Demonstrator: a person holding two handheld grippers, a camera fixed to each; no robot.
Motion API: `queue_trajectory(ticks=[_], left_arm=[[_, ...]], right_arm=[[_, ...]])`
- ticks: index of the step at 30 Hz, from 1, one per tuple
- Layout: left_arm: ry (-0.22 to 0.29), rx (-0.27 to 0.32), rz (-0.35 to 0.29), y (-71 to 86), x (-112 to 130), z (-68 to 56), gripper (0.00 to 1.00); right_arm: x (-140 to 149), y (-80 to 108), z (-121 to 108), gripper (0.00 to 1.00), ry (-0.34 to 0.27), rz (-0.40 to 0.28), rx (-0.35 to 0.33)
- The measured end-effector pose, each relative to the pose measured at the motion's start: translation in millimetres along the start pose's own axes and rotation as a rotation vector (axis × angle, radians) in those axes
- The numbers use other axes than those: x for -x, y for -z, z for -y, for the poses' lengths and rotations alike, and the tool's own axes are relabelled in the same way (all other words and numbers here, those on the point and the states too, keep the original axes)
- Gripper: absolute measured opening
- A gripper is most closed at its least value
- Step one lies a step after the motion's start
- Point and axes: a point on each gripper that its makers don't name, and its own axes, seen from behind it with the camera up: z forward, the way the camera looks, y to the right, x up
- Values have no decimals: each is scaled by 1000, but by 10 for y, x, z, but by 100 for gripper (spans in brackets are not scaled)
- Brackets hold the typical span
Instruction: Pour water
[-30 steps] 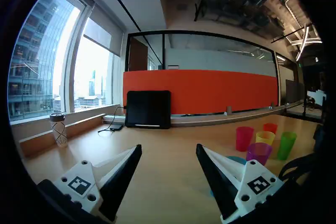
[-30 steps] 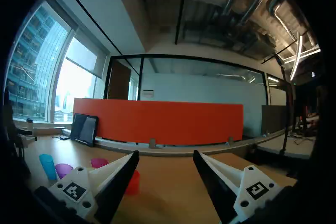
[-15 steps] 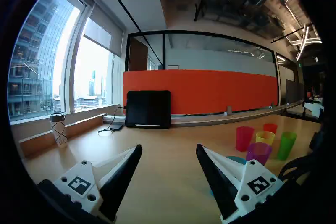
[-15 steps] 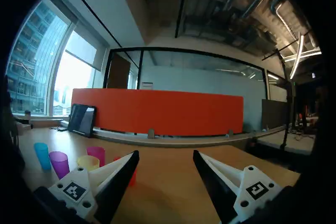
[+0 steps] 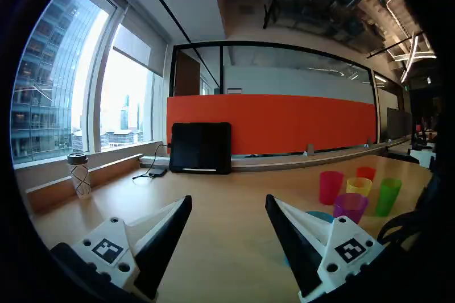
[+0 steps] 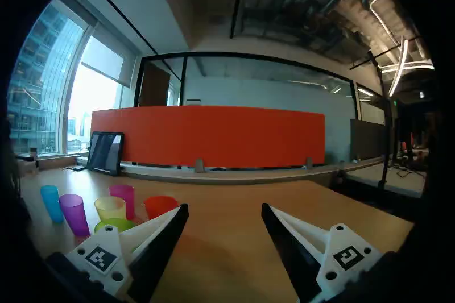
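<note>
The counter [image 5: 227, 235] is pale wood, smooth with a soft sheen. The cups [image 6: 74, 213] are translucent coloured plastic, glossy. The left tool [image 5: 227, 198] and the right tool [image 6: 223, 205] have matt white plastic shells and matt black fingers [image 5: 165, 240]. The tablet [image 5: 200, 148] screen is glossy black; the orange partition [image 5: 273, 123] looks matt.

Six translucent plastic cups stand on the wooden table [image 6: 239, 200]: one blue cup [image 6: 51, 203], one purple cup [image 6: 74, 214], one yellow cup [image 6: 110, 208], one pink cup [image 6: 124, 196], one red cup [image 6: 159, 205] and one green cup [image 6: 114, 225]. One black tablet [image 5: 200, 148] stands at the table's far edge. One lidded patterned tumbler [image 5: 79, 175] stands by the window.
</note>
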Motion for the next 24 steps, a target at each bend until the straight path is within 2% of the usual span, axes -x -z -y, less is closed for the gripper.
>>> queue_trajectory(ticks=[8,24], left_arm=[[0,0,0,1,3,2,96],[0,0,0,0,5,-6,96]], right_arm=[[29,2,-30,100,-25,16,-4],[13,28,15,100,-22,19,-13]])
